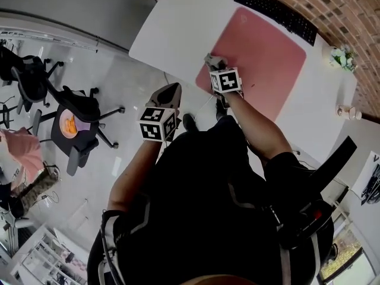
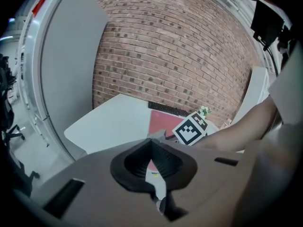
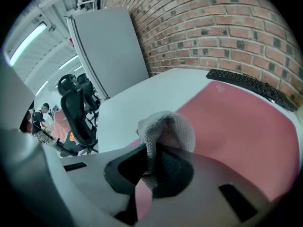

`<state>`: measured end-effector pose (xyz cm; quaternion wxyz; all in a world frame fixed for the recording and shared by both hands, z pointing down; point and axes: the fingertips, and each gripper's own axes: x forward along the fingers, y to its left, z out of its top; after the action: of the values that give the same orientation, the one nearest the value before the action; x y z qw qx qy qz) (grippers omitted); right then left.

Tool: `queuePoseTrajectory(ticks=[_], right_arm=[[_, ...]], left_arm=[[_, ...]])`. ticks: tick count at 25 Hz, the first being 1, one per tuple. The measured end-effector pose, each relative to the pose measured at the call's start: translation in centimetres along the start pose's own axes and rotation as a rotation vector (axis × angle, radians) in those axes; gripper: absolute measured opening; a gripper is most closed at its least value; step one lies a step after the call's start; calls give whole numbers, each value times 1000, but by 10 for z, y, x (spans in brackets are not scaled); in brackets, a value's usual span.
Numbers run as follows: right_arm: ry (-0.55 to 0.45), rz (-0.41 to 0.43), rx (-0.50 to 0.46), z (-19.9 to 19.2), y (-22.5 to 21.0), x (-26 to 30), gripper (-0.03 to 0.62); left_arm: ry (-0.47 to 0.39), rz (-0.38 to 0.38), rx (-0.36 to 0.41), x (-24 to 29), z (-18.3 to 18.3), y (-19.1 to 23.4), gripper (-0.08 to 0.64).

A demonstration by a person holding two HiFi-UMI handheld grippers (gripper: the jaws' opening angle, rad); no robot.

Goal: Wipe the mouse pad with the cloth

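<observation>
Between the jaws of the right gripper (image 3: 152, 148) sits a grey cloth (image 3: 166, 126), pinched tight. It is knitted and bumpy, and it puffs up in a soft lump above the tips. Under it lies the mouse pad (image 3: 236, 126), which is pink, flat and smooth, with round corners. The cloth is at the pad's edge close to the person. A small pale mark near the pad's far corner is too tiny to read. On this gripper rides a cube (image 1: 225, 80) with black and white squares. The left gripper (image 2: 152, 142) has its jaws closed together on nothing and hangs over the floor (image 1: 119, 76), off the white table (image 1: 178, 22). A black keyboard (image 1: 276, 10) lies just behind the pad, by a red brick wall (image 3: 227, 27).
</observation>
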<state>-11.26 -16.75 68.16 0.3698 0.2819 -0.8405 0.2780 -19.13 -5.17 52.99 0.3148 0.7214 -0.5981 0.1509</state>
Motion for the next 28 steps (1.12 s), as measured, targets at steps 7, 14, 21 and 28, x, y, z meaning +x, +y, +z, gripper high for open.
queuePoseTrajectory(ticks=[7, 14, 21, 28], right_arm=[[-11, -33, 56, -19, -28, -18, 29], [-14, -64, 81, -42, -51, -37, 30], [-25, -121, 146, -67, -83, -65, 29], [-42, -200, 193, -87, -121, -96, 29]], left_arm=[[-4, -67, 37, 23, 8, -25, 5], [33, -130, 72, 39, 2, -49, 5], [46, -188, 107, 49, 1, -73, 5], [57, -228, 146, 62, 10, -89, 5]])
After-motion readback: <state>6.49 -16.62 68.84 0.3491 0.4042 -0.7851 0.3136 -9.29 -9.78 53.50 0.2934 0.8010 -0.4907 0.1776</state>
